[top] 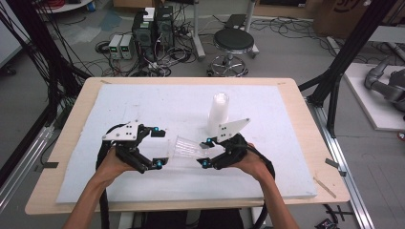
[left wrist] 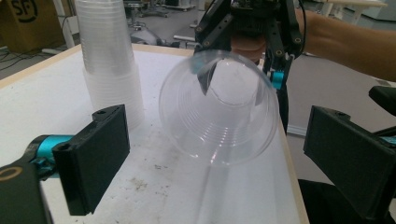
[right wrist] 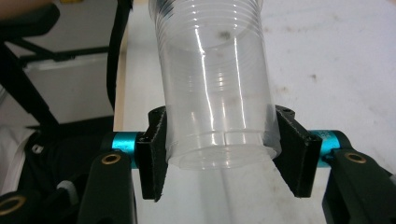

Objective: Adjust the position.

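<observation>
Right hand-held gripper [top: 206, 151] clamping clear cup [top: 187, 147], left hand-held gripper [top: 157, 147] wide open, white foam tabletop [top: 267, 119], cabled floor [top: 286, 52]

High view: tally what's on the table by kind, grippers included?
Grippers: 2, left and right
Loose clear cup: 1, lying sideways, base in the right gripper's jaws
Cup stack: 1, upright; the number of cups in it cannot be told
White mat: 1
Total: 5
</observation>
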A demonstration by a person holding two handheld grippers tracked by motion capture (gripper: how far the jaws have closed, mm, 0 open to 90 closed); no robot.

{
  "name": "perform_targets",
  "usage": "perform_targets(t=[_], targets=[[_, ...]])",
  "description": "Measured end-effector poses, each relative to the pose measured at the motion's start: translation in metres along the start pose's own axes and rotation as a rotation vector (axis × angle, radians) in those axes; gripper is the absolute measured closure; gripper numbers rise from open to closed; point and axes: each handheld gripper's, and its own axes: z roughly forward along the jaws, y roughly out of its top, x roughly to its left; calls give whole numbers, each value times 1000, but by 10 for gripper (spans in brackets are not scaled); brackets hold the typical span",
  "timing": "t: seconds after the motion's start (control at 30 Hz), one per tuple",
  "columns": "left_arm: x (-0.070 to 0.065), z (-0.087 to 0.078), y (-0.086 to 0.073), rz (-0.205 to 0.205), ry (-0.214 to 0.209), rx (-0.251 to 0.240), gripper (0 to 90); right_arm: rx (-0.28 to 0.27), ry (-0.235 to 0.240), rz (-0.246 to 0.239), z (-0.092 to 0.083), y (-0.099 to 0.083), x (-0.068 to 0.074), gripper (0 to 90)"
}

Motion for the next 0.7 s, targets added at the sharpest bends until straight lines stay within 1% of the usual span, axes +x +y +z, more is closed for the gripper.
perform_targets(t=[0.03,0.07,0.1,0.13,0.17,0.2,0.23,0.3,0.4,0.47,0.57,0.7], targets=[[0,0,-1,1,-4,0,71,0,0,0,0,0,0,433],[0,1,-2,2,-7,-8,71,-16,1,2,0,0,0,433],[-1,1,-3,-1,-8,-13,71,-43,5,2,0,-1,1,433],[-1,2,-4,3,-10,-26,71,-57,1,6,0,-1,1,433],[-1,3,-5,2,-10,-40,71,-85,-2,4,0,-2,1,434],[-1,3,-6,1,-10,-51,70,-105,2,22,1,-2,2,434],[-2,4,-7,4,-10,-57,59,-120,6,5,1,-3,1,434],[-2,6,-10,6,-3,-65,58,-163,13,6,1,-4,2,434],[-2,10,-12,1,-13,-81,58,-231,30,3,1,-6,3,434],[-3,12,-12,1,-18,-90,58,-236,32,6,1,-6,3,434],[-3,15,-11,-2,-25,-107,58,-261,36,0,3,-6,3,434],[-4,18,-10,-11,-45,-140,58,-282,40,-9,4,-5,3,434]])
